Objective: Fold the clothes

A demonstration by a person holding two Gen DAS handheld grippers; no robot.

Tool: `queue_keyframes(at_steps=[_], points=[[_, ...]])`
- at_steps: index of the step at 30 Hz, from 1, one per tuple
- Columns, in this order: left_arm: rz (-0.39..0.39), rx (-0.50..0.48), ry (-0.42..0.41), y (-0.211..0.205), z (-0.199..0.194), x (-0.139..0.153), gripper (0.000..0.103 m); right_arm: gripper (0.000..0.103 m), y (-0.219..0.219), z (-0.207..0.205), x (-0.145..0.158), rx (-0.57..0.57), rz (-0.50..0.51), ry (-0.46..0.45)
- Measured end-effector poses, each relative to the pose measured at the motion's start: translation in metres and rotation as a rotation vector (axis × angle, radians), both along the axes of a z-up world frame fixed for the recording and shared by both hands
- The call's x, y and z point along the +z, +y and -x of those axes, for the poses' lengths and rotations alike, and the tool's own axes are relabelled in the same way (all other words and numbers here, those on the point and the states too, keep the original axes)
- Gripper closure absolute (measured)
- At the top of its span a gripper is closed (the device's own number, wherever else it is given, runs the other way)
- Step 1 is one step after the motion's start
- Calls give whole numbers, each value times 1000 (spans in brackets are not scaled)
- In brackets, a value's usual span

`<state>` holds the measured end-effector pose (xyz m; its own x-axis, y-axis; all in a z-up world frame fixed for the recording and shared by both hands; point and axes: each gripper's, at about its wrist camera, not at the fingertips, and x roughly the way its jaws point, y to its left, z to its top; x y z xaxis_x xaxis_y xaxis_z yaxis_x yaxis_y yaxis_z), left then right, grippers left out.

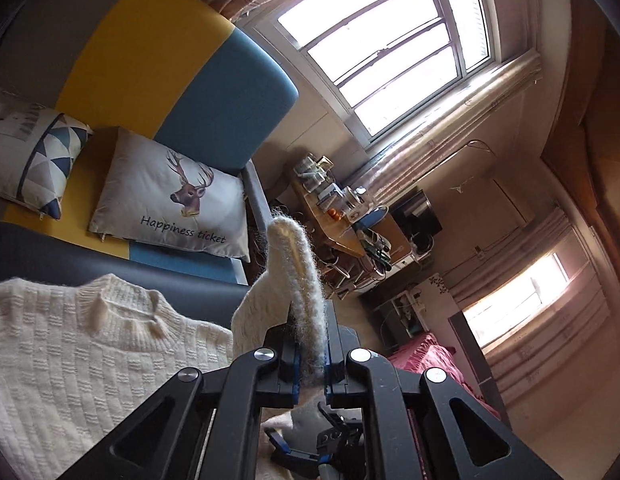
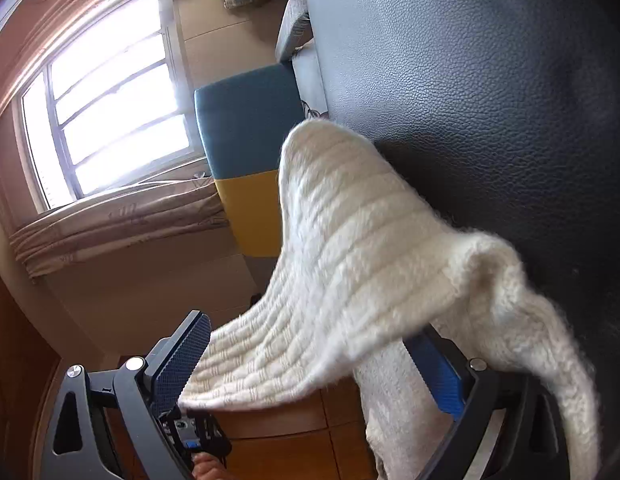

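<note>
A cream cable-knit sweater [image 1: 89, 344] lies spread on a dark leather surface, collar toward the sofa. My left gripper [image 1: 310, 328] is shut on a raised fold of the sweater [image 1: 297, 264], which stands up between the blue pads. In the right wrist view the same sweater [image 2: 350, 240] drapes off the dark leather surface [image 2: 470, 80] and hangs across my right gripper [image 2: 310, 356]. Its jaws stand wide open. The knit lies loosely between the blue pads [image 2: 185, 356], and neither pad presses on it.
Behind the sweater a blue and yellow sofa [image 1: 213, 92] holds a deer pillow [image 1: 177, 196] and a triangle-patterned pillow [image 1: 45, 160]. A cluttered wooden table [image 1: 342, 216] stands under the window [image 1: 382, 40]. Pink bedding [image 1: 426, 356] lies at the right.
</note>
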<state>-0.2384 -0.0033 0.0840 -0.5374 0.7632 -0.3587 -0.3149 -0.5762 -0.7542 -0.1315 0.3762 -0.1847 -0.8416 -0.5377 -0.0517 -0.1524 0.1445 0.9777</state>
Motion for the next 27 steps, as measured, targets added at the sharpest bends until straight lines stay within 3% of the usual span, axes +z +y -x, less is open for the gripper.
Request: queue_keyframes(at_steps=[7,17,23,27], points=[[38,106,-130,-72,0,-68,95,4,-9,20,17,34,-166,-41],[248,145,-358,-117,-7,-202,95,5,-21,25,24,116,-331,-61],[14,144,-468,-150,-17,-240,88,10,-32,21,30,186,-530,-85],[84,139,-370,-139,-20,-222,91,17,-26,18,44,127,-618,-37]])
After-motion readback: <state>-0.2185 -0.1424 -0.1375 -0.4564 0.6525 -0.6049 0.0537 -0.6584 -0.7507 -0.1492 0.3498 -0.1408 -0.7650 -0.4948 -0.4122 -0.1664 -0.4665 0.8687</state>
